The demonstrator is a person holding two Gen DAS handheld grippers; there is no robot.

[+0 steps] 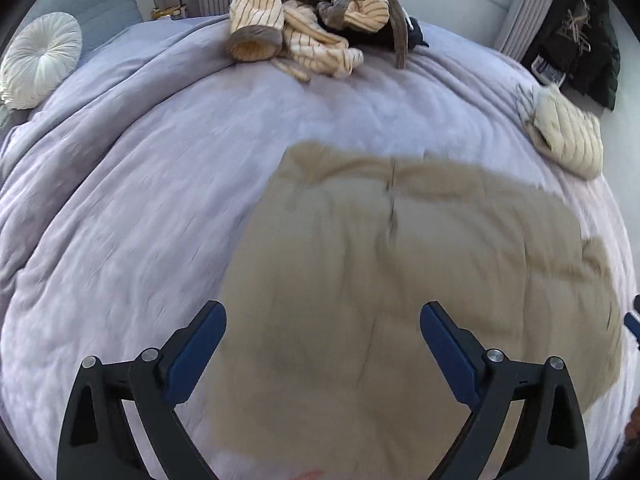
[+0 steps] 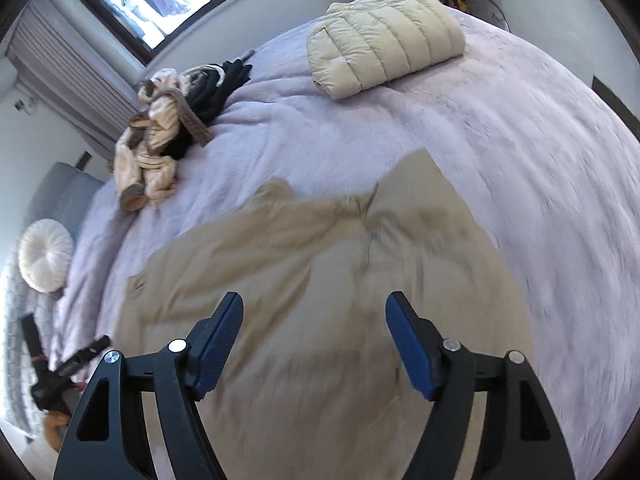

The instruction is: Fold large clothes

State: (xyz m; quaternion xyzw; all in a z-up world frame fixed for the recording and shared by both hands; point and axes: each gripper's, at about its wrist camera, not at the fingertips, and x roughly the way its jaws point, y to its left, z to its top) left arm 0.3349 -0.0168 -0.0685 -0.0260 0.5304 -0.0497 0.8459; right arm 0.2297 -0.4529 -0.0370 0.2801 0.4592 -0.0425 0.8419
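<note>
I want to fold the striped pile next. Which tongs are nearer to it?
Left tongs, probably: the striped pile lies straight ahead. From the right tongs it lies far off leftward.

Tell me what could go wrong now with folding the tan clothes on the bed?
1. The tan garment lies wrinkled with one part bunched, so a fold made now may come out crooked.
2. Both grippers, left and right, are open above it, holding nothing; a careless grab might also pinch the lilac blanket.
</note>
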